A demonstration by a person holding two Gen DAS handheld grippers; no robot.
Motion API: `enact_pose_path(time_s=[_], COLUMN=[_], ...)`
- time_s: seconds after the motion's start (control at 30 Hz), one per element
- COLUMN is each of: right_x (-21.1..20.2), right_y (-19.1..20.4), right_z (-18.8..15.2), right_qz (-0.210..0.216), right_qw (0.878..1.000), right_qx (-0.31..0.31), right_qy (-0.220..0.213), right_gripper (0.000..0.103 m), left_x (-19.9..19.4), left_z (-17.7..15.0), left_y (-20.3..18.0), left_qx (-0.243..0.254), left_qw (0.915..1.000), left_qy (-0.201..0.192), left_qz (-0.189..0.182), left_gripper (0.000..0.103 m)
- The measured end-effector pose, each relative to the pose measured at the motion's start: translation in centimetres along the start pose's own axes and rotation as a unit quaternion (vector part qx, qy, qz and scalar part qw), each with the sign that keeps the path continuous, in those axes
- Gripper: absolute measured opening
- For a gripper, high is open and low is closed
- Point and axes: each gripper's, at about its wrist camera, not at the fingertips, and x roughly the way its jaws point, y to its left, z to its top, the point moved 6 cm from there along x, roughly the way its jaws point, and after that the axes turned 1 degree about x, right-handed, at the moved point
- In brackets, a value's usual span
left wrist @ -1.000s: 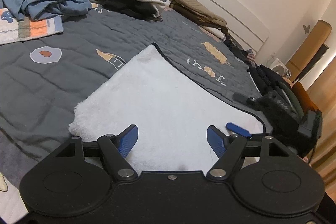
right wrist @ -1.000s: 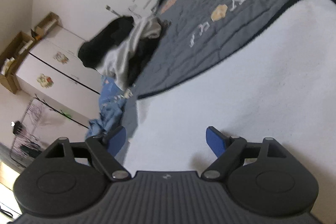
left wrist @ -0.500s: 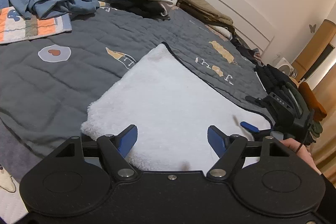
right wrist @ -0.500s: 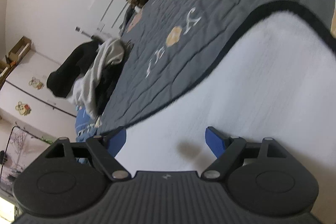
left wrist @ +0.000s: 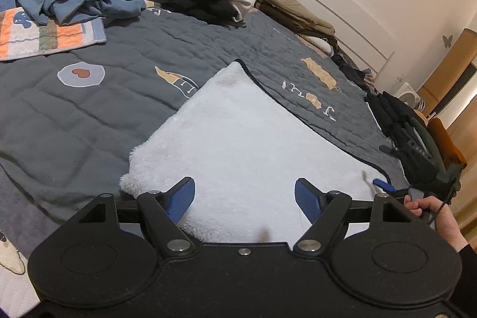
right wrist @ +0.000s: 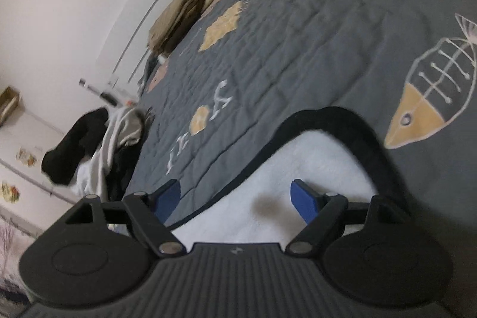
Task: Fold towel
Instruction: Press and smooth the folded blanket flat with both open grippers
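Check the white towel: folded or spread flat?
Cannot tell for certain. The white towel lies flat on the grey quilt; its near-left edge looks thick and rounded, suggesting a fold.
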Motion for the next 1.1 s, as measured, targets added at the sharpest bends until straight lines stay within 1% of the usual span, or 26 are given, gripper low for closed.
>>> enact_pose_path(time_s=[0.13,0.23,0.27,0.3,0.37,0.43,0.5,0.6,0.63,0.73,0.8,0.87,0.93,1.1], right_x=[-0.3,-0.1,0.0,0.1,-0.1,-0.9,-2.2,-4.7,-5.4,-7.4,-8.3,-8.8,-9.3,-9.8], right_y=[2.9,3.6,3.6,3.1,1.5,-0.3,-2.2,-4.1,-4.4,-4.2,-3.2,-1.8,-0.6,0.6], right_z=[-2.3,-4.1,-4.6,-4.6,-4.3,-3.4,-2.0,-0.1,0.2,0.1,-0.6,-1.7,-3.6,-8.4], right_qz=[0.042,0.053,0.051,0.039,0.013,0.001,-0.002,-0.022,-0.022,0.009,0.026,0.035,0.049,0.049], right_qw=[0.998,0.995,0.994,0.994,0.996,0.997,0.999,1.0,0.999,0.998,0.998,0.998,0.998,0.997], right_qx=[-0.028,-0.04,-0.044,-0.047,-0.045,-0.029,-0.008,0.017,0.025,0.057,0.059,0.048,0.04,0.027], right_qy=[0.04,0.077,0.085,0.086,0.081,0.069,0.05,0.013,0.004,0.0,0.002,0.009,0.023,0.058], right_gripper=[0.082,0.082,0.082,0.082,0.082,0.082,0.08,0.081,0.081,0.081,0.081,0.082,0.082,0.082], left_x=[0.2,0.4,0.4,0.5,0.6,0.7,0.8,1.0,1.0,1.2,1.2,1.0,0.8,0.5], left_z=[-0.2,-0.3,-0.4,-0.4,-0.5,-0.6,-0.8,-0.9,-0.9,-1.0,-1.0,-1.1,-1.1,-1.1], left_y=[-0.3,-0.6,-0.7,-0.8,-1.0,-1.2,-1.2,-0.9,-0.8,-0.7,-0.7,-0.9,-1.0,-1.1], left_qx=[0.004,0.004,0.004,0.005,0.009,0.016,0.019,0.021,0.021,0.019,0.017,0.018,0.02,0.019], left_qw=[1.0,1.0,1.0,1.0,0.9999,0.9998,0.9998,0.9997,0.9997,0.9997,0.9997,0.9997,0.9997,0.9997], left_qy=[0.002,0.004,0.005,0.005,0.005,0.007,0.008,0.012,0.012,0.015,0.016,0.015,0.013,0.012], left_qz=[0.001,0.001,0.0,-0.001,-0.001,-0.002,0.0,0.002,0.003,0.005,0.005,0.003,0.0,-0.005], left_gripper=[0.074,0.074,0.074,0.074,0.075,0.077,0.077,0.077,0.077,0.077,0.077,0.077,0.077,0.077])
